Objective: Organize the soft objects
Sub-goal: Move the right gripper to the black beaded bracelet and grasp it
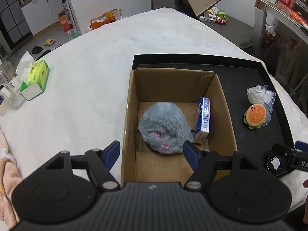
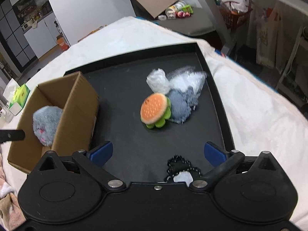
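Note:
A grey plush toy (image 1: 163, 128) lies in the open cardboard box (image 1: 227, 119), beside a blue-and-white packet (image 1: 202, 120) leaning on the right wall. My left gripper (image 1: 152, 151) hovers open above the box's near end, nothing between its pads. On the black tray (image 2: 134, 88) lie a burger plush (image 2: 155, 110), a blue-grey fuzzy piece (image 2: 180, 105) and a white wrapped bundle (image 2: 158, 80). My right gripper (image 2: 157, 154) stands wide open over the tray, short of the burger plush, holding nothing. A small black lace-edged item (image 2: 181, 170) lies just under it.
A green tissue pack (image 1: 35, 79) and a clear container (image 1: 8, 84) stand at the left on the white blanket (image 1: 96, 57). The box (image 2: 77, 107) sits on the tray's left part. A pink cloth (image 1: 7, 165) lies at the near left. Shelves and clutter stand beyond the bed.

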Demonstrator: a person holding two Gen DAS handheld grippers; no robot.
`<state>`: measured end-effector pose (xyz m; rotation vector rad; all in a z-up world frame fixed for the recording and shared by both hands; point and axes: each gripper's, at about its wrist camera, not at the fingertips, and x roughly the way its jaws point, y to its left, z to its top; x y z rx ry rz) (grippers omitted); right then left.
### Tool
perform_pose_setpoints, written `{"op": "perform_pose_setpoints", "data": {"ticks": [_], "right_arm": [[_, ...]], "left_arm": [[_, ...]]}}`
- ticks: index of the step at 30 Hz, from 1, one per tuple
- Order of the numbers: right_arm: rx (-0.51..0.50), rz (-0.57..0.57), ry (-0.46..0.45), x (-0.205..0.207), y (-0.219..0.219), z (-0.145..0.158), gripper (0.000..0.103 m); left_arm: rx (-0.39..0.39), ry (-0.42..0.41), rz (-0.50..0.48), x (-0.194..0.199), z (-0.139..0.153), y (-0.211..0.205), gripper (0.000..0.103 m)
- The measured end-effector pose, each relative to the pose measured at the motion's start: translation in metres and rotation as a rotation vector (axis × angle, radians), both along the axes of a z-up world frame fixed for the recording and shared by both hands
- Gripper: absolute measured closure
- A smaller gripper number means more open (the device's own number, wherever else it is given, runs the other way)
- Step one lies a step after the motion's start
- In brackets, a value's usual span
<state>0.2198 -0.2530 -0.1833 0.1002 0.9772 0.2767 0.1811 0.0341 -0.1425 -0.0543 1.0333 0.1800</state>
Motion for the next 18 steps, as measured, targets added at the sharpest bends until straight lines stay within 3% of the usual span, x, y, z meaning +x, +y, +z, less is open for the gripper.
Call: {"op": "perform_pose_setpoints", "data": {"ticks": [18], "right_arm": [[-0.125,0.010,0.129,0.005,-0.004,-0.047,0.003]], "left_arm": [[0.075,0.034,-0.018,0.012,0.000,-0.031,0.032]]}}
